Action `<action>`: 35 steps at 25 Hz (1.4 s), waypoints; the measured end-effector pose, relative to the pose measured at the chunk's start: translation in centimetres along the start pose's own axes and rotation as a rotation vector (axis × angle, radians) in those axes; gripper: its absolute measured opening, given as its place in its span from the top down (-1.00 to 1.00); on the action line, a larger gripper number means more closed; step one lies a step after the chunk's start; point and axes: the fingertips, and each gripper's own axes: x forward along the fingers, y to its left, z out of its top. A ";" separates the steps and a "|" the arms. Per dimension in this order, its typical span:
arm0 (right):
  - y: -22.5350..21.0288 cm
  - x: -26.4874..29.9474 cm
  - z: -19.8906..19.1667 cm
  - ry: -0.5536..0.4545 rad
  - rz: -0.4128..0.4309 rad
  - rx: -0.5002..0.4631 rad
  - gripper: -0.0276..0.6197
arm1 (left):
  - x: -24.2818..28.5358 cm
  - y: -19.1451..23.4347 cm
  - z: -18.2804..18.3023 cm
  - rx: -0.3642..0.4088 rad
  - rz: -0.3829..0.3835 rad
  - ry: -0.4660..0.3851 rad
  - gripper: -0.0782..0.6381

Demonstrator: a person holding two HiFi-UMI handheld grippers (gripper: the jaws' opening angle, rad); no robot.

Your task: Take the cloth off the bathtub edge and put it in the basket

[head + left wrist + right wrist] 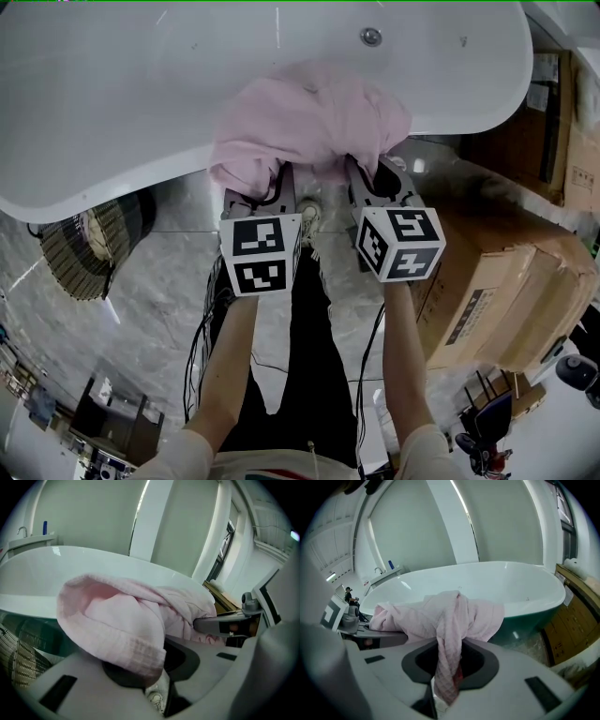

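Draping over the near rim of the bathtub (141, 84), the cloth (309, 122) is a soft, pale pink piece with a fine waffle-like weave and a stitched hem, bunched into rounded folds rather than lying flat. One bathtub shows: a smooth, glossy white oval shell with a curved lip and a small round metal fitting (371, 37) on its inner wall. The left hand-held gripper (272, 187) has its jaws close together, clamped on a thick hemmed fold of the cloth, and the left gripper view shows that fold tucked down between the grey, matte plastic jaws. The right hand-held gripper (375, 178) is likewise clamped on the cloth, with a narrow twisted strand hanging down through its jaws in the right gripper view. Each of the two carries one cube (261, 251) with black-and-white square markers. One basket (94, 244), dark, woven and round, stands on the veined, polished marble floor (169, 291) at the left beneath the tub's curve, well apart from the cloth. Brown cardboard boxes (506, 281) are stacked at the right.
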 end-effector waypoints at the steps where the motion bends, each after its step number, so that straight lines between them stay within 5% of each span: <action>1: 0.0 -0.1 0.0 -0.002 -0.006 -0.001 0.63 | -0.1 -0.1 0.1 0.006 -0.001 -0.001 0.53; 13: 0.9 -2.4 1.8 -0.049 -0.062 -0.011 0.64 | -2.5 -0.7 2.1 0.052 -0.044 -0.025 0.54; 21: 2.1 -6.9 5.8 -0.122 -0.086 -0.008 0.64 | -6.3 -2.4 7.1 0.103 -0.083 -0.091 0.55; 27: 2.8 -12.7 12.0 -0.214 -0.124 0.011 0.64 | -11.2 -4.8 13.7 0.143 -0.123 -0.167 0.55; 35: 5.4 -22.7 25.1 -0.422 -0.145 0.008 0.64 | -20.6 -7.4 27.5 0.238 -0.156 -0.364 0.55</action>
